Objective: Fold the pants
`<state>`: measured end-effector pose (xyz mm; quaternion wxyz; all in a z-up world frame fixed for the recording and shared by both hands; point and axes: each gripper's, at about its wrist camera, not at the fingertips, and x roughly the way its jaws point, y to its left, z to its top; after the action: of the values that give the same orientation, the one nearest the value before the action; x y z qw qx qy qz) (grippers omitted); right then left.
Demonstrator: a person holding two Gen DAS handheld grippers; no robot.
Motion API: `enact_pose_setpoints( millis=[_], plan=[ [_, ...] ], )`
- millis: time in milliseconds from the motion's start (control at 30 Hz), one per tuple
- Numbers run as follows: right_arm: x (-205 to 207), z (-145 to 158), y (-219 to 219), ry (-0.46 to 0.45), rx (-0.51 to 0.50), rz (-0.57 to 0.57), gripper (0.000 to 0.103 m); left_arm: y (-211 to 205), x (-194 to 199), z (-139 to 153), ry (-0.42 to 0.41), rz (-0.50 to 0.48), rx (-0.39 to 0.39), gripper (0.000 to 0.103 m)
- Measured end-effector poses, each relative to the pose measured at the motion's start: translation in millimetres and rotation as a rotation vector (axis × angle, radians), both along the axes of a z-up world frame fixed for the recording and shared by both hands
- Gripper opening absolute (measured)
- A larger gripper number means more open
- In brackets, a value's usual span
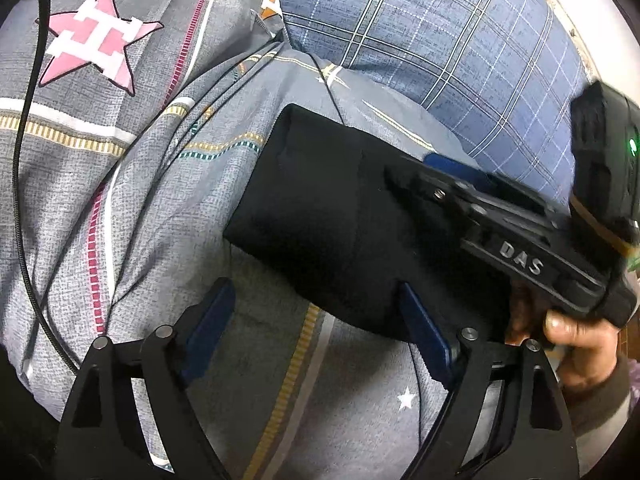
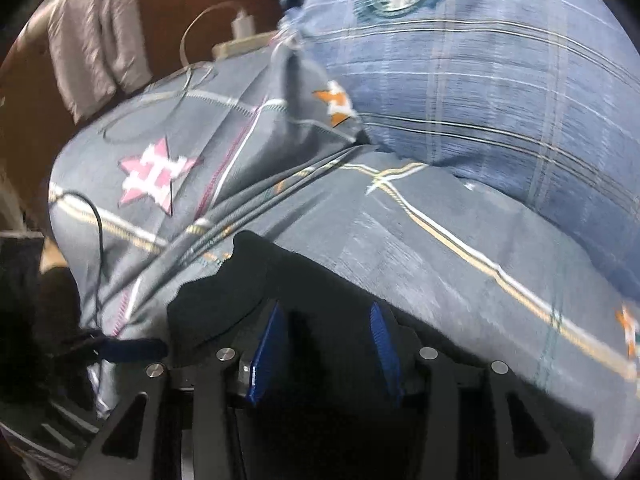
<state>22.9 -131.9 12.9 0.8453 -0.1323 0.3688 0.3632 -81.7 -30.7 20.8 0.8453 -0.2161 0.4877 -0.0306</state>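
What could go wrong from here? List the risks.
1. The folded black pants sit on a rumpled, sloping quilt; they may slide or unfold once released.
2. A black cable trails across the quilt and could snag the left gripper.
3. The right gripper sits over the dark fabric; lifting away might drag a layer open.

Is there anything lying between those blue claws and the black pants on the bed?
Nothing visible does. The left gripper is open at the edge of the folded black pants, one finger against the cloth. The right gripper is open right over the pants. A thin black cable lies off to the side on the bedsheet.
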Motion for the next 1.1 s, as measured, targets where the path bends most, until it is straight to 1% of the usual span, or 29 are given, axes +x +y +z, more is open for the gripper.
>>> enact_pose_setpoints(
  millis=[100,300,400,533,667,867,900,933,967,1000,1033,1067,1100],
  plan=[
    [10.4,0.8,11.1,0.001,-0.034,0.066,0.045,-2.7,1.7,0.0,0.001,0.001,-0.004,0.091],
    [28.1,-2.2,34.3,0.051,-0.088,0.246,0.047,-4.8,6.5,-0.4,0.005,0.001,-0.004,0.092],
    [32.9,-9.0,45.1,0.064,-0.141,0.295,0.050,-5.7,10.5,-0.8,0.006,-0.002,0.008,0.092],
    [38.2,-14.8,49.1,0.089,-0.145,0.327,0.052,-5.7,14.8,-2.3,0.004,0.002,0.013,0.092],
    [43.8,-20.9,51.3,0.122,-0.130,0.336,0.054,-8.0,20.0,-1.8,-0.002,-0.020,0.005,0.101],
    [56.0,-28.3,54.3,0.197,-0.085,0.318,0.056,-8.9,23.2,0.5,-0.008,-0.028,0.015,0.101],
    [55.3,-28.2,54.3,0.197,-0.080,0.313,0.055,-7.7,23.8,1.0,-0.014,-0.028,0.009,0.101],
    [53.8,-28.0,53.6,0.197,-0.073,0.310,0.048,-6.8,23.5,1.5,-0.019,-0.029,0.003,0.101],
    [51.9,-27.6,53.5,0.197,-0.068,0.313,0.043,-5.9,23.3,1.9,-0.027,-0.029,-0.003,0.101],
    [48.7,-26.4,52.9,0.186,-0.063,0.313,0.039,-4.8,23.3,2.3,-0.037,-0.029,-0.007,0.100],
    [45.9,-25.1,52.3,0.170,-0.065,0.308,0.035,-4.3,23.1,3.1,-0.043,-0.029,-0.005,0.094],
    [43.4,-23.7,51.1,0.159,-0.062,0.304,0.033,-3.9,22.1,4.5,-0.054,-0.033,0.000,0.084],
    [40.9,-21.4,49.1,0.149,-0.054,0.296,0.030,-3.9,21.7,5.2,-0.059,-0.038,0.003,0.076]
  ],
)
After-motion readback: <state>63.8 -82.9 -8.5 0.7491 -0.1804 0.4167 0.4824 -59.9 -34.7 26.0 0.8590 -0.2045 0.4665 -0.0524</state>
